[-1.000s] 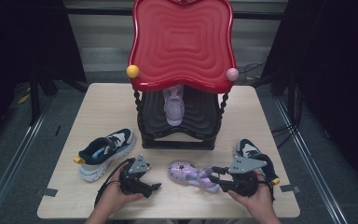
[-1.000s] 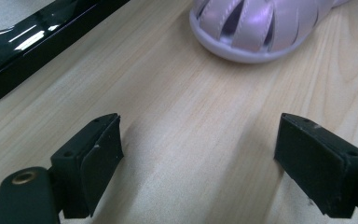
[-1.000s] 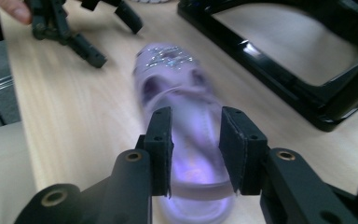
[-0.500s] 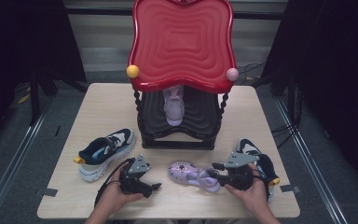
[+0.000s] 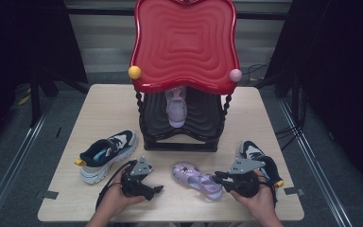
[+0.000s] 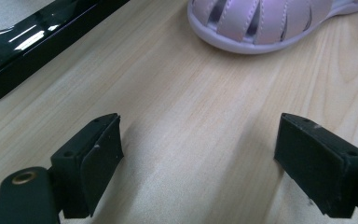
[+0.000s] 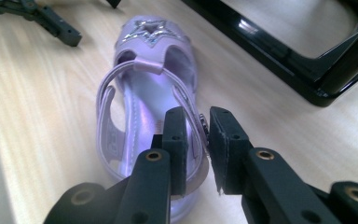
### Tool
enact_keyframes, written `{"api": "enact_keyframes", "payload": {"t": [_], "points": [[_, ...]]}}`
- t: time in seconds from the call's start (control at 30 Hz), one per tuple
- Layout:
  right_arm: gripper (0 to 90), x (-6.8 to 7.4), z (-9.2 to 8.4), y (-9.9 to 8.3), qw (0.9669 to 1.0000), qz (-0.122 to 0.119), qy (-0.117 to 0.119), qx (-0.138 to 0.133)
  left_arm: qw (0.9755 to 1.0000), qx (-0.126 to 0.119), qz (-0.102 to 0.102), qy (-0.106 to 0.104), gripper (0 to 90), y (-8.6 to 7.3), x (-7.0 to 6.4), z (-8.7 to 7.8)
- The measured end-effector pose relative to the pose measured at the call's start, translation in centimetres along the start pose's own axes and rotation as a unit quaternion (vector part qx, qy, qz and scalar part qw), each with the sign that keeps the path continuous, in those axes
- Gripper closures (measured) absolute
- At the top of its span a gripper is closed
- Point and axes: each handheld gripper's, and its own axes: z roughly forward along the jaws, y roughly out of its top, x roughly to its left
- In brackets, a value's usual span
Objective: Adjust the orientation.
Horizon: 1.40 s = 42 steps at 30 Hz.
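High view first: we see the purple sandal lying on the wooden table near its front edge, between our two hands, its toe toward 10 o'clock and its heel toward 4 o'clock. Our right gripper sits at the sandal's 3 o'clock, jaws pointing toward 9 o'clock at the heel end. In the right gripper view, the right gripper has its jaws nearly together around the sandal's heel strap on one side; they have just been closing, and the strap with its small buckle stands between the pads. We cannot tell for certain that both pads already press on it.

Our left gripper rests at the sandal's 9 o'clock, just beside the toe and not touching it. In the left gripper view its jaws stand wide apart over bare table, with the sandal's toe at 12 o'clock beyond them.

At 12 o'clock from the sandal stands the red and black shoe rack, with a matching purple sandal on its lower shelf. One blue sneaker lies at 9 o'clock on the table, another blue sneaker at 3 o'clock behind the right hand.
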Motion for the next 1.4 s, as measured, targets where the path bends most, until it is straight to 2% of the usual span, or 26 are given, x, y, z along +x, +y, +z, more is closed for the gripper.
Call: {"api": "enact_keyframes", "payload": {"t": [0.1,0.17,0.23,0.37,0.43,0.53,0.6,0.8,1.0,1.17,1.27,1.4], "points": [[75.2,0.1,-0.1,0.1,1.0000,0.003,-0.001,-0.008,1.0000,0.000,0.000,0.000,14.3,0.0,0.0,0.0],[68.1,-0.2,0.1,0.2,0.9997,0.015,-0.002,-0.017,1.0000,0.000,0.000,0.000,14.3,0.0,0.0,0.0],[65.5,-0.3,0.5,0.5,0.9997,0.016,-0.001,-0.019,1.0000,0.000,0.000,0.000,14.3,0.0,0.0,0.0],[64.2,-0.4,1.3,0.8,0.9996,0.011,-0.002,-0.026,1.0000,0.000,0.000,0.000,14.4,0.0,0.0,0.0],[64.5,-0.6,1.5,0.9,0.9993,0.019,0.003,-0.033,1.0000,0.000,0.000,-0.001,14.4,0.0,0.0,0.0],[62.6,-0.8,1.5,1.0,0.9993,0.019,0.004,-0.031,1.0000,0.000,0.000,-0.001,14.4,0.0,0.0,0.0],[62.5,-0.8,1.5,1.1,0.9996,0.010,-0.002,-0.025,1.0000,0.001,0.001,-0.001,14.4,0.0,0.0,0.0],[59.6,-1.1,2.0,0.9,0.9998,0.002,-0.006,-0.017,1.0000,0.000,0.000,-0.001,14.4,0.0,0.0,0.0],[68.2,-1.1,2.4,0.9,0.9999,0.003,-0.004,-0.010,1.0000,0.001,0.001,-0.001,14.4,0.0,0.0,0.0],[75.8,0.0,2.0,0.9,1.0000,0.000,0.002,0.001,1.0000,0.000,0.000,-0.001,14.4,0.0,0.0,0.0],[75.3,0.7,1.8,0.5,0.9995,0.023,0.019,-0.004,1.0000,0.000,0.000,-0.001,14.4,0.0,0.0,0.0],[70.4,1.1,2.2,0.5,0.9998,0.014,0.003,-0.011,1.0000,0.000,0.000,0.000,14.3,0.0,0.0,0.0]]}}
